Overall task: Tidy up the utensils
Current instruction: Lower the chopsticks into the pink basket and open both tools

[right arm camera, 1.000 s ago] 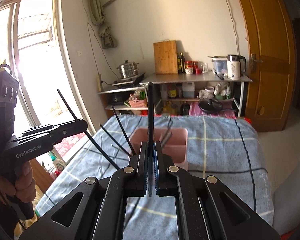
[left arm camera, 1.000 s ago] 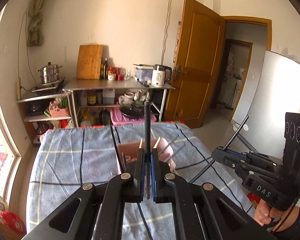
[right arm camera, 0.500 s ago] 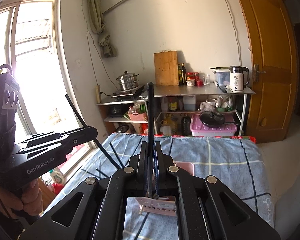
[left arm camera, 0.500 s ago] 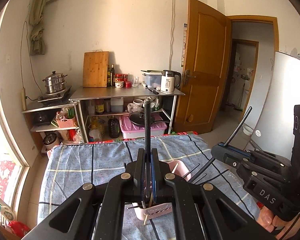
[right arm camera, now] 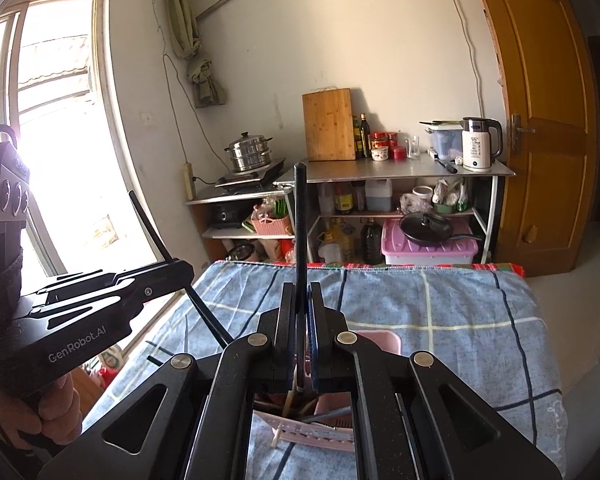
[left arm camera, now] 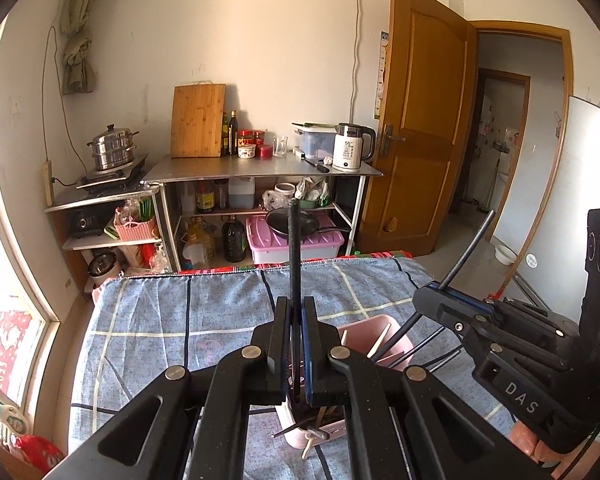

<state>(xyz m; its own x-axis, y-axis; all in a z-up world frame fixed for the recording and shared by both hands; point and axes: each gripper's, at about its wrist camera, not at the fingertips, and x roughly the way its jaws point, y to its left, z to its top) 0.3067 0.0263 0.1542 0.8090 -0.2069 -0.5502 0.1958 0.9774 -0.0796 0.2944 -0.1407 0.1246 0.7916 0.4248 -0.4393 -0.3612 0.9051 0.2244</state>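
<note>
My left gripper point(left arm camera: 296, 312) is shut on a black chopstick point(left arm camera: 293, 240) that points up and away. My right gripper point(right arm camera: 301, 300) is shut on another black chopstick point(right arm camera: 300, 208). Both hang over a pink utensil basket point(left arm camera: 374, 334) on the blue checked cloth point(left arm camera: 180, 304); the basket also shows in the right wrist view point(right arm camera: 380, 340). The basket holds several chopsticks and utensils, mostly hidden under my jaws. The right gripper shows in the left wrist view point(left arm camera: 436, 300) with its chopstick point(left arm camera: 468, 248). The left gripper shows in the right wrist view point(right arm camera: 180, 276).
A steel shelf table point(left arm camera: 260, 168) with a kettle point(left arm camera: 352, 146), cutting board point(left arm camera: 198, 120) and jars stands against the far wall. A steamer pot point(left arm camera: 112, 148) is to its left, a wooden door point(left arm camera: 424, 132) to its right. A window point(right arm camera: 48, 120) is on the left.
Both grippers have tilted up and drawn back, each still holding its chopstick. The pink basket has slid lower in both views, now mostly under the jaws.
</note>
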